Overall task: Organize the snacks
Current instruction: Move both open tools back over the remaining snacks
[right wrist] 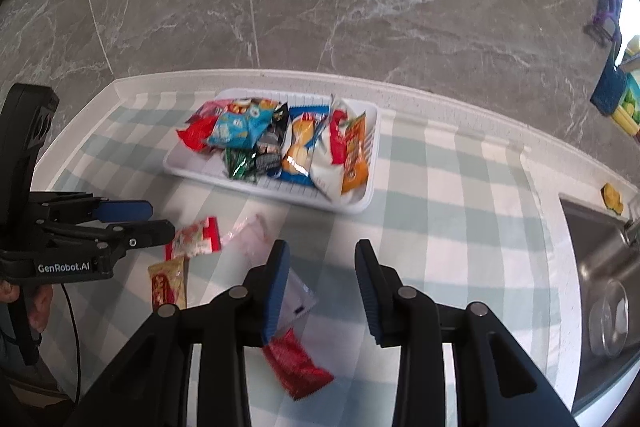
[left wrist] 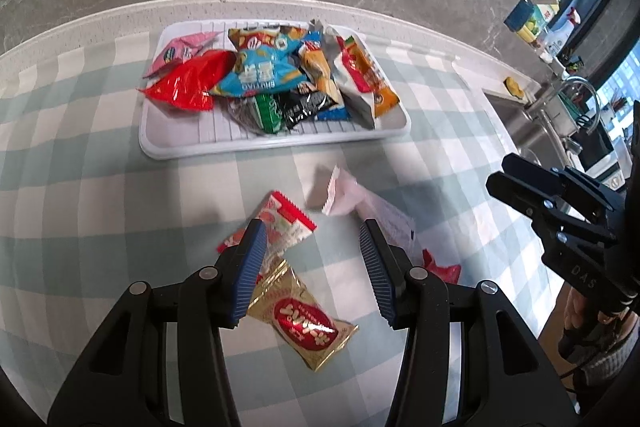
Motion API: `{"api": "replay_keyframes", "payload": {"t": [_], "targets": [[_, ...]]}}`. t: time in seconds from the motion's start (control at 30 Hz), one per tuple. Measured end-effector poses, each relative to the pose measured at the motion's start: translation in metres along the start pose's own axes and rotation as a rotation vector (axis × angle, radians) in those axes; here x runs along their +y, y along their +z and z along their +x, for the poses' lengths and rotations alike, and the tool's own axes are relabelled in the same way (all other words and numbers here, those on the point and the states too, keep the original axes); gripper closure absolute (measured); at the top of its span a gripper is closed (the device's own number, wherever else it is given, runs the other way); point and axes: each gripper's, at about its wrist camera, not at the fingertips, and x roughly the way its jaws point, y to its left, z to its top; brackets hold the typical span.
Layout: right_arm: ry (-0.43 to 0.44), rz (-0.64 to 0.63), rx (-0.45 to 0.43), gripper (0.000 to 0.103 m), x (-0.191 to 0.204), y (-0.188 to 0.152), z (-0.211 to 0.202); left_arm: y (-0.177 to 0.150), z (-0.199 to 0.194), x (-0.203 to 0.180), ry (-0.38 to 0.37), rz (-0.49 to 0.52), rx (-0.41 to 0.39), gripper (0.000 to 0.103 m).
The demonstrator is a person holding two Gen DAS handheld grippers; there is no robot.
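Two claws hover over loose snack packets on a checked desk, with a filled tray beyond.

Left wrist view: the left claw (left wrist: 312, 267) stands partly open and empty above a gold packet (left wrist: 306, 323) and a red-and-white packet (left wrist: 280, 227); a pale pink packet (left wrist: 340, 197) lies just beyond, and the white tray (left wrist: 276, 143) of snacks sits farther off. Right wrist view: the right claw (right wrist: 322, 287) is partly open and empty, with a red packet (right wrist: 298, 367) near its left finger and a clear packet (right wrist: 298, 297) beside it.

Checked tablecloth (left wrist: 100, 187), snack tray (left wrist: 276, 147), loose packets (left wrist: 308, 323)
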Motion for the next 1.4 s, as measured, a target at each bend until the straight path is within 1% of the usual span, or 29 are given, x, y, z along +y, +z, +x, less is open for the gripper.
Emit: {"api": "replay_keyframes", "payload": {"t": [0.33, 0.47, 0.6, 0.8, 1.1, 1.4], "targets": [[0.047, 0.054, 0.064, 0.065, 0.003, -0.039, 0.007, -0.015, 0.006, 0.007, 0.011, 0.004, 0.024, 0.056], [0.051, 0.075, 0.092, 0.064, 0.0, -0.053, 0.013, -0.02, 0.009, 0.011, 0.014, 0.005, 0.034, 0.056], [0.054, 0.091, 0.108, 0.064, -0.003, -0.061, 0.015, -0.023, 0.013, 0.014, 0.019, 0.014, 0.041, 0.056], [0.06, 0.074, 0.109, 0.063, -0.001, -0.058, 0.018, -0.021, 0.019, 0.019, 0.025, 0.026, 0.052, 0.056], [0.08, -0.001, 0.109, 0.061, 0.016, -0.043, 0.03, -0.012, 0.033, 0.026, 0.041, 0.066, 0.07, 0.056], [0.097, -0.048, 0.142, 0.061, 0.026, -0.027, 0.053, -0.006, 0.054, 0.025, 0.042, 0.144, 0.116, 0.056]]}}
